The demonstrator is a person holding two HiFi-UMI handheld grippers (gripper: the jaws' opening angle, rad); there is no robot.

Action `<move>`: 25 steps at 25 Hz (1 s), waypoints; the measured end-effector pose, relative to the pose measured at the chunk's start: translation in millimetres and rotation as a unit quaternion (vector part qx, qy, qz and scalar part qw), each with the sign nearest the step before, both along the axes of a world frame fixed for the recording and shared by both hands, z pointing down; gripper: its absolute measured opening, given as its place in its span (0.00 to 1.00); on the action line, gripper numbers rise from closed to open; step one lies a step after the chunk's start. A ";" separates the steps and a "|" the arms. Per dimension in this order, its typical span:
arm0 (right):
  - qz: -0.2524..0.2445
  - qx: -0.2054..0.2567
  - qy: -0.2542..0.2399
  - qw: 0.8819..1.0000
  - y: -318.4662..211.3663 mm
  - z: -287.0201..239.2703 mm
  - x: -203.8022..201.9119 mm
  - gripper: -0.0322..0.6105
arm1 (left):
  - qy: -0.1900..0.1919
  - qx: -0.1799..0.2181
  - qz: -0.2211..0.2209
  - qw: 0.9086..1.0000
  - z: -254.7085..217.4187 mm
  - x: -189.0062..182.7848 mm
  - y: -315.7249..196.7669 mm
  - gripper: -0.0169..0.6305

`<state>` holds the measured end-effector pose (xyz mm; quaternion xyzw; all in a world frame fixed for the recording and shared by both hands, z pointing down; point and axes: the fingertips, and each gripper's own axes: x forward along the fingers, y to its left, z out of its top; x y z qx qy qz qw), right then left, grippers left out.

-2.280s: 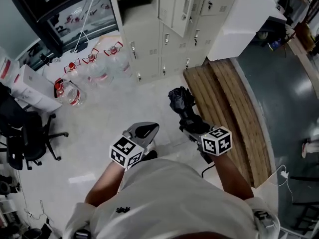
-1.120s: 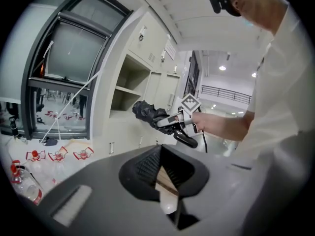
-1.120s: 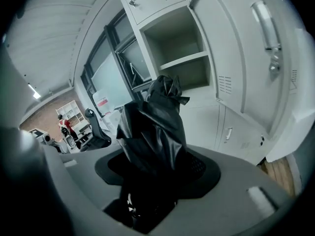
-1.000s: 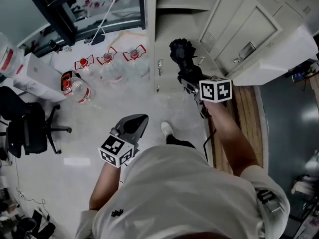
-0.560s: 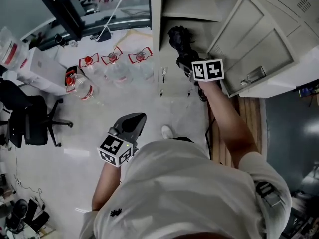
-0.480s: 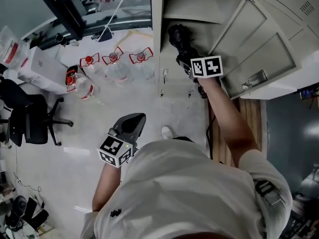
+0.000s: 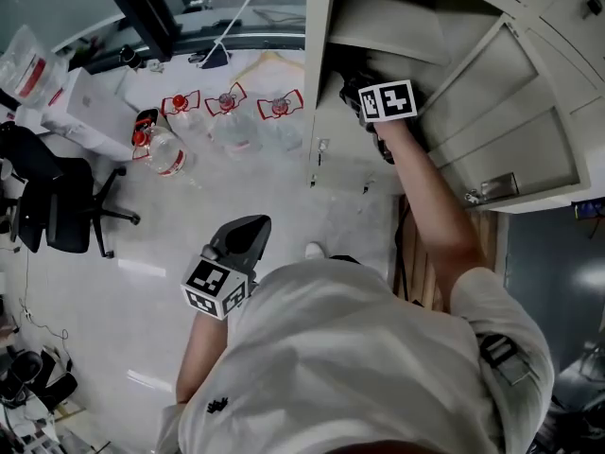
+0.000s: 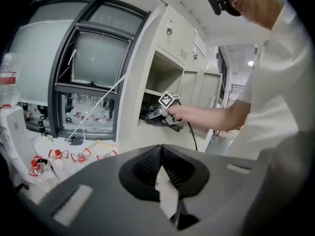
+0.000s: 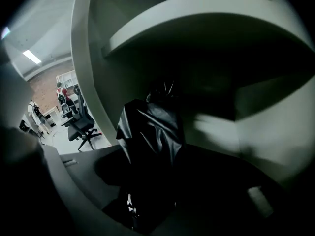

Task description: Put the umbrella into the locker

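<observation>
The black folded umbrella [image 9: 150,132] sits between the jaws of my right gripper [image 9: 147,186], which is shut on it. Both are inside the open locker compartment [image 9: 256,132], under its shelf. In the head view the right gripper [image 7: 359,91] reaches into the locker [image 7: 331,55], and only a little of the umbrella [image 7: 352,76] shows past the marker cube. From the left gripper view the umbrella [image 8: 149,113] lies at the compartment's mouth. My left gripper [image 7: 244,237] hangs low over the floor, shut with nothing in it.
The locker door [image 7: 515,121] stands open at the right of my arm. Several water bottles [image 7: 227,121] with red caps lie on the floor below a window [image 8: 93,58]. A black office chair [image 7: 52,201] stands at the left. Wooden planks [image 7: 416,263] lie by the lockers.
My right gripper has carried the umbrella forward and up, from in front of the lockers into the open compartment. The left gripper has stayed low at my side.
</observation>
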<state>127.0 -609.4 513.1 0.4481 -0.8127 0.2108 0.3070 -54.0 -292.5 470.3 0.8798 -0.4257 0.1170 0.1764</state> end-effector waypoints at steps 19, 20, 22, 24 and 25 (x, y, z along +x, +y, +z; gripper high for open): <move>-0.039 0.002 0.072 0.997 -54.9 30.3 -5.3 0.43 | -0.021 -0.006 -0.056 0.998 7.6 -5.0 -5.4 0.11; -0.039 0.001 0.074 0.997 -55.6 31.6 -5.5 0.43 | -0.021 -0.006 -0.058 0.998 7.9 -5.0 -4.9 0.11; -0.042 0.000 0.075 0.996 -56.8 32.9 -6.0 0.43 | -0.021 -0.008 -0.060 0.998 8.3 -4.8 -3.5 0.11; -0.043 -0.006 0.074 0.996 -56.4 33.9 -5.3 0.44 | -0.021 -0.008 -0.063 0.998 8.0 -5.2 -0.7 0.11; -0.042 -0.008 0.073 0.996 -55.9 34.3 -4.8 0.45 | -0.020 -0.008 -0.065 0.998 7.9 -6.0 1.2 0.11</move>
